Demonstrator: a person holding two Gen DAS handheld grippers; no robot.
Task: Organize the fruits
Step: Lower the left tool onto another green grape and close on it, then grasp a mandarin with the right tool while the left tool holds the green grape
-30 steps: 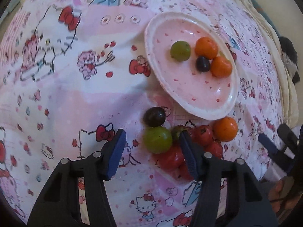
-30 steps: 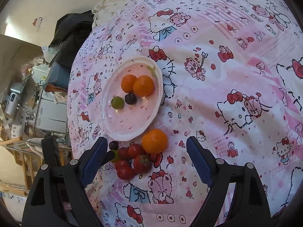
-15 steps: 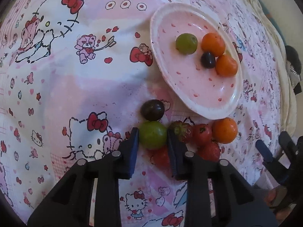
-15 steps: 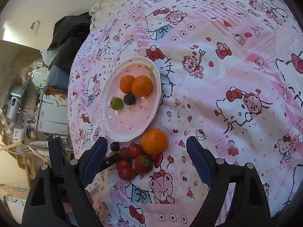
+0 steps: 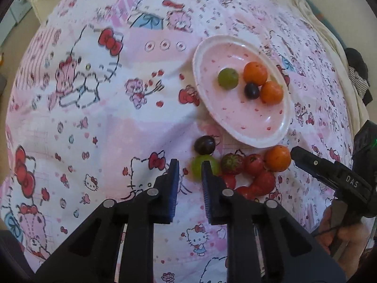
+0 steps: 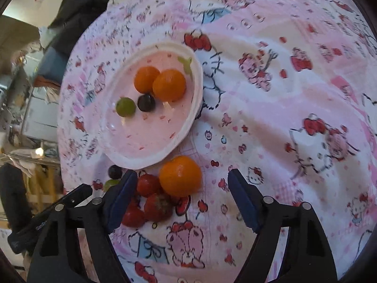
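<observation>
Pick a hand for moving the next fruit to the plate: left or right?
Right. The right gripper, open with jaws just closing, brackets the orange fruit on the cloth, not yet touching it. The left gripper is shut and empty, the green grape outside its grip.

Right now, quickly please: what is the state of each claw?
Left claw: closed, holding nothing.
Right claw: open; its jaws have just been closing around the orange fruit, not pressing it.

Left gripper: jaws nearly closed, nothing between them, pointing steeply down. Right gripper: jaws wide, just been narrowing.
</observation>
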